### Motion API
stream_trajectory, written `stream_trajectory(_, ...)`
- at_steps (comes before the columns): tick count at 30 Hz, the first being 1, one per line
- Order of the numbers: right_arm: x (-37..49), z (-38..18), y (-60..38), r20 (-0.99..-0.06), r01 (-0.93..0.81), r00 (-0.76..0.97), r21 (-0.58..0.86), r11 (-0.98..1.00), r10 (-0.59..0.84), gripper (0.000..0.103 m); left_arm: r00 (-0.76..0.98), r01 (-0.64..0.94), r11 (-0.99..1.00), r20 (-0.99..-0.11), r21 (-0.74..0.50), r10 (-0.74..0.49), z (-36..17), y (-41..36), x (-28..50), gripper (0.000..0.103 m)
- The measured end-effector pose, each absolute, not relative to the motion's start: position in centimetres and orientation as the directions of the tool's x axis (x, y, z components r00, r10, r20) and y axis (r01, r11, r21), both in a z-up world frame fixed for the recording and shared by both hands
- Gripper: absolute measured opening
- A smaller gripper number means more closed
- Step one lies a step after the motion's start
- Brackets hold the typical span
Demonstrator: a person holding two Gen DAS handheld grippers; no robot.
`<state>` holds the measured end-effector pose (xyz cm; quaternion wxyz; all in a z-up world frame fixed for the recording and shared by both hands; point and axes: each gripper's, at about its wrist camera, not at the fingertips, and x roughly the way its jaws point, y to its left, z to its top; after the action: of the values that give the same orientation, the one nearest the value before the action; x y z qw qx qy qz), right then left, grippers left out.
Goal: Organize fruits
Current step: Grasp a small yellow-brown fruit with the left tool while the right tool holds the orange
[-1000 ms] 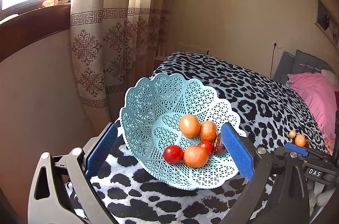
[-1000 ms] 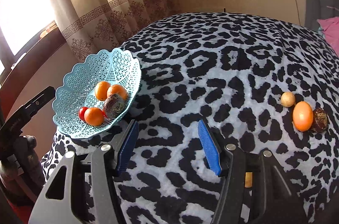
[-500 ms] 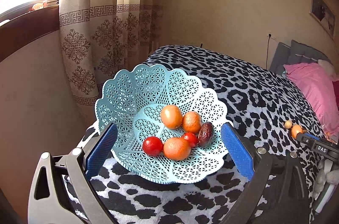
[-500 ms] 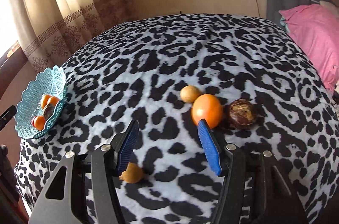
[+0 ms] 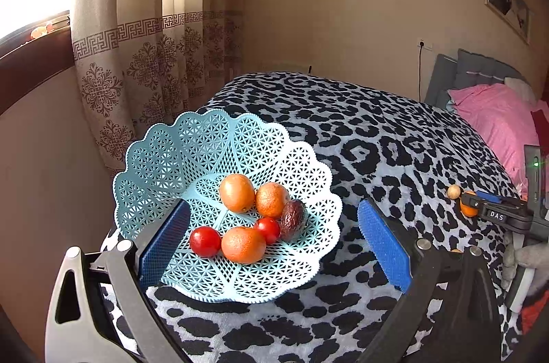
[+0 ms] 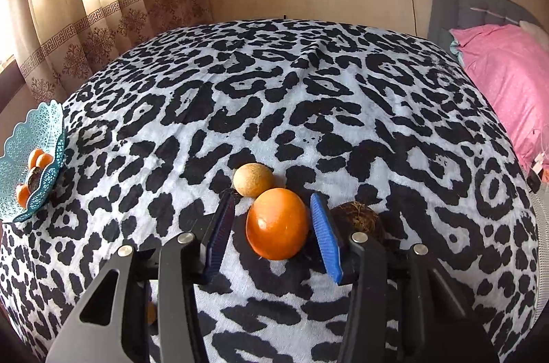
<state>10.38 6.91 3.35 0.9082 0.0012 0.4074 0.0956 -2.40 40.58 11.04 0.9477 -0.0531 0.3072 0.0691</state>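
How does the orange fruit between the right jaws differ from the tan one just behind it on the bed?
The orange fruit is glossy and deep orange; the tan fruit is dull and pale brown. The orange fruit looks larger than the tan fruit. The orange fruit sits between the open jaws of the right gripper; the tan fruit lies just beyond them. Both are roundish and rest on the leopard-print cover, outside the basket.

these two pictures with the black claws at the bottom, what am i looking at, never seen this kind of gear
Each picture comes from a camera on a handheld gripper, looking along its two blue-padded fingers. A person holds one in each hand; there is no robot.

Left view: the left gripper is open before a basket on a leopard-print bed. The basket holds three oranges, two tomatoes and a dark fruit.

Right view: the right gripper is open, its pads either side of an orange on the bed, not yet squeezing. A tan fruit and a brown fruit lie beside it.
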Motion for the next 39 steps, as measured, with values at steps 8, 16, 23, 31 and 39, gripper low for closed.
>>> stream_trajectory(8, 10.7, 2.5, 7.7, -0.754, -0.194, 0.642, 0.016, 0.981, 0.139, 0.038, 0.795, -0.137, 0.989, -0.601, -0.047, 0.082, 10.9, 39.3, -1.3, 0.099)
stream_trajectory(16, 8.3, 3.7, 6.3, -0.730, -0.188, 0.657, 0.083, 0.979, 0.188, 0.038, 0.792, -0.038, 0.999, -0.610, -0.023, 0.016, 10.5, 35.4, -0.6, 0.099)
stream_trajectory(23, 5.4, 4.8, 4.4, -0.704, -0.182, 0.671, 0.147, 0.972, 0.232, 0.038, 0.762, 0.093, 0.996, -0.643, -0.009, -0.077, 9.2, 30.5, -0.1, 0.099)
stream_trajectory(31, 3.1, 4.7, 1.6, -0.689, -0.146, 0.679, 0.212, 0.966, 0.254, 0.038, 0.724, 0.207, 0.978, -0.676, 0.025, -0.136, 8.3, 25.6, 3.1, 0.099)
stream_trajectory(39, 2.7, 4.3, -0.1, -0.674, -0.117, 0.688, 0.263, 0.958, 0.269, 0.038, 0.636, 0.346, 0.938, -0.735, 0.000, -0.234, 6.1, 20.0, 7.9, 0.083)
